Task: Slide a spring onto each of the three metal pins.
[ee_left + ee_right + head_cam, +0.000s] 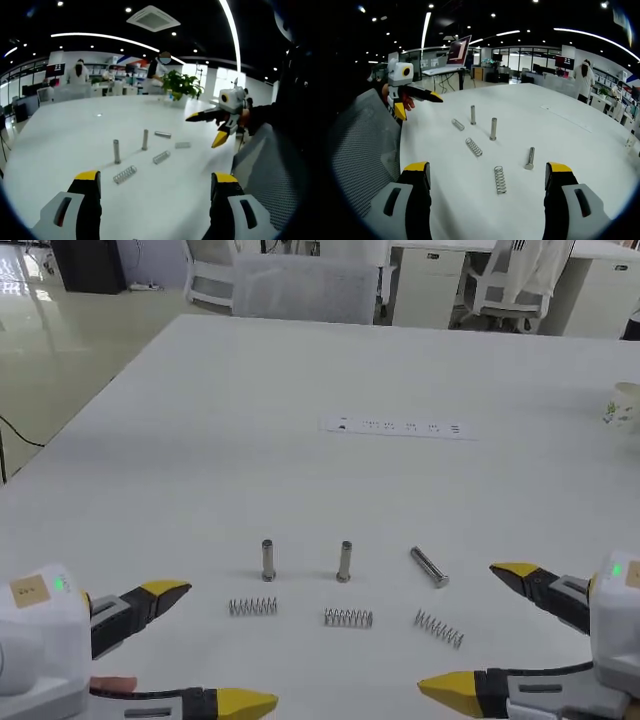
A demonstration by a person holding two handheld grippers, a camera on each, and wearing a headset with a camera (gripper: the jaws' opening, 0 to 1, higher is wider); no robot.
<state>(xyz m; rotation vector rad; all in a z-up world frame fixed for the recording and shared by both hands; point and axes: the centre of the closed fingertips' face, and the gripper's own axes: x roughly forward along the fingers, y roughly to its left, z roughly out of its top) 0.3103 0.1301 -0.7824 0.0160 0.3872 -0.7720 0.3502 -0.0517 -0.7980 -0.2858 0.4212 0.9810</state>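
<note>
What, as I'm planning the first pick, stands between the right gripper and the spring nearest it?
Nothing visible: bare table separates the open right gripper from the nearest spring; the lying pin sits off to one side.

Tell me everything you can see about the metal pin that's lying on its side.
The lying pin is a short, shiny silver metal rod with a wider head at one end. It rests angled on the white table, head toward the person, right of the upright middle pin. It carries no spring; the nearest spring lies in front of it, apart. Only the table touches it.
</note>
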